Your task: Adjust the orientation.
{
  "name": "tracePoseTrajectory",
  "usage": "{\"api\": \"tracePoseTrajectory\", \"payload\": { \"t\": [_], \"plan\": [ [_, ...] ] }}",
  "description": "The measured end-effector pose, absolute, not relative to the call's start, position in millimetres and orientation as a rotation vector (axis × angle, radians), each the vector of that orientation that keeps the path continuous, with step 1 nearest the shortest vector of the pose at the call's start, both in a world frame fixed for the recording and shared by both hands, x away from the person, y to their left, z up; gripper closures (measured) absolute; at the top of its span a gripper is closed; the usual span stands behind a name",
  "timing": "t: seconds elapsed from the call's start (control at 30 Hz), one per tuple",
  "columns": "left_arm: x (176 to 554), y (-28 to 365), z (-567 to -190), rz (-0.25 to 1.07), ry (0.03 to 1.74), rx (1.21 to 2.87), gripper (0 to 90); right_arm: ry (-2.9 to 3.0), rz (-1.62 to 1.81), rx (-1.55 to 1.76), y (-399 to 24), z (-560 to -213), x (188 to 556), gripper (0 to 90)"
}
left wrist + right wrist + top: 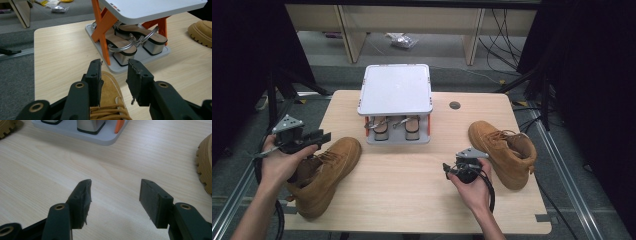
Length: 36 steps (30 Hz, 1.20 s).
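A pale wooden table [412, 175] carries a small grey shoe rack [396, 100] at its far middle, a pair of sandals [397, 127] on the rack's bottom tray. One tan boot [329, 170] lies at the left edge, another tan boot [502, 150] on the right.

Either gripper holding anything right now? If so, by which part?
Nothing held. The left gripper hovers with open jaws over the left boot; the right gripper stands open over the bare table.
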<state>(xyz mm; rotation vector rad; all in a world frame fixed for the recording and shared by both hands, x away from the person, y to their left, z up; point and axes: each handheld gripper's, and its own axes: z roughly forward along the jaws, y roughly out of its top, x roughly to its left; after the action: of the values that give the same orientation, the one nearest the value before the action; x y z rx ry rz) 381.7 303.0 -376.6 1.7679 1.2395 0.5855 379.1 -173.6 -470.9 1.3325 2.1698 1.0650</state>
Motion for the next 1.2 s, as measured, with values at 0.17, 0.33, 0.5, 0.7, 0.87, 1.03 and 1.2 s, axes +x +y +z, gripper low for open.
{"api": "tracePoseTrajectory", "payload": {
  "t": [0.17,0.33,0.5,0.7,0.87,1.03,1.2],
  "plan": [
    [376.2,311.7,-378.3,0.590,1.263,1.777,63.0,2.173,1.075,1.329,-172.8,-469.7,378.6,43.5],
    [366.7,322.9,-378.4,0.590,1.290,1.774,63.0,2.174,1.065,1.364,-173.1,-470.7,378.2,43.4],
    [354.4,335.3,-383.3,0.592,1.335,1.772,63.3,2.174,1.035,1.327,-173.4,-471.9,378.4,43.3],
    [342.6,346.7,-393.3,0.581,1.374,1.778,63.4,2.182,1.034,1.342,-170.2,-473.7,378.0,43.2],
    [335.4,351.8,-396.1,0.567,1.385,1.801,63.5,2.185,1.056,1.338,-168.9,-476.0,379.0,43.0],
    [329.9,355.7,-401.4,0.541,1.408,1.809,65.0,2.200,1.043,1.364,-167.8,-475.9,377.6,42.8],
    [328.1,359.5,-410.4,0.500,1.430,1.792,68.2,2.214,1.039,1.359,-165.3,-477.9,377.8,42.8]
  ]
}}
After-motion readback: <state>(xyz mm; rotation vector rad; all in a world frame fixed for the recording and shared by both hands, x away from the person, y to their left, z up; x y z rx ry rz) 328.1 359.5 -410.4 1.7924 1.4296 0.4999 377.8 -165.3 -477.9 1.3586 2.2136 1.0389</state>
